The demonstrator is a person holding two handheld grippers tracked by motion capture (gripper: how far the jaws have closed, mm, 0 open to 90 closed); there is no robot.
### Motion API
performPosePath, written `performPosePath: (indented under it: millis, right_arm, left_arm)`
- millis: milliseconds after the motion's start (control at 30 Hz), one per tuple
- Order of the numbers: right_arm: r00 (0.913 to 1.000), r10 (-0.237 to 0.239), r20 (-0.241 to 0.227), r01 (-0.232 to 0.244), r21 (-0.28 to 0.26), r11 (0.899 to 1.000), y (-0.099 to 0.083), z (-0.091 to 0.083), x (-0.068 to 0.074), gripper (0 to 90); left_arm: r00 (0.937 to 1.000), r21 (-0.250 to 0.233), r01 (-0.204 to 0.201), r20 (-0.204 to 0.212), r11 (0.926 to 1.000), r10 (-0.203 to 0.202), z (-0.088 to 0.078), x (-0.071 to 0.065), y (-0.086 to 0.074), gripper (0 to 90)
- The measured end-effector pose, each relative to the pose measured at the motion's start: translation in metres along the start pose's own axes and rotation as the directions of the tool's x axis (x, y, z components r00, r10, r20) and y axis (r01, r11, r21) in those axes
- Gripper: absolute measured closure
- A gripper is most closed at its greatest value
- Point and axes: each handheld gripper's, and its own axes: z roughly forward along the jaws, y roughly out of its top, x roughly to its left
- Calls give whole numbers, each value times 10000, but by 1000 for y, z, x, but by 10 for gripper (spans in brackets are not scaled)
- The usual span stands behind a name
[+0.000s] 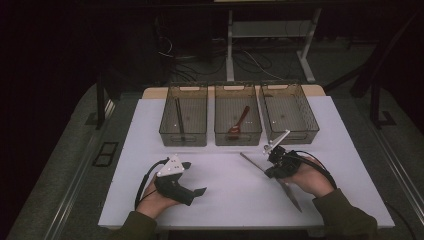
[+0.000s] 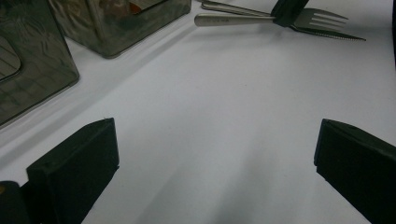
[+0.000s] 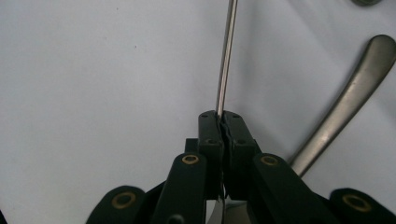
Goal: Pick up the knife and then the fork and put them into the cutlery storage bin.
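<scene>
Jaws of the right gripper [image 3: 223, 122] clamp the fork [image 3: 226, 56] edge-on; left gripper view shows its tines beside the knife [image 2: 327, 33]; left gripper [image 2: 215, 154] gapes wide.

A slim silver steel fork [image 2: 233, 19] is clamped at its neck between the closed jaws of the right tongs [image 3: 220, 119]. It stands turned on its edge low over the white table. The handle runs straight out ahead of the tongs and the four tines lie behind them.

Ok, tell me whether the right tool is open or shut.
Shut: the right tool has its jaws pressed together on a fork, whose thin metal edge runs up from between them.
</scene>
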Motion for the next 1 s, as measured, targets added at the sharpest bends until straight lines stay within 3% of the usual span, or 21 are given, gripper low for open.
performPosePath:
  millis: [233,433,1000]
  right_arm:
    - [9997,194,-128,-203,-798,9966,-4,-13,-9,862]
    - [9992,396,-92,-405,-1488,9880,-6,-25,-15,863]
    - [9904,1380,109,-1289,-2911,9480,-17,-55,-42,863]
  left_arm:
    - [10000,-88,-12,34,10000,12,0,2,-1,0]
    - [10000,-148,-2,41,9999,2,-1,2,-1,0]
    - [10000,-221,26,29,9998,-26,-3,3,-1,0]
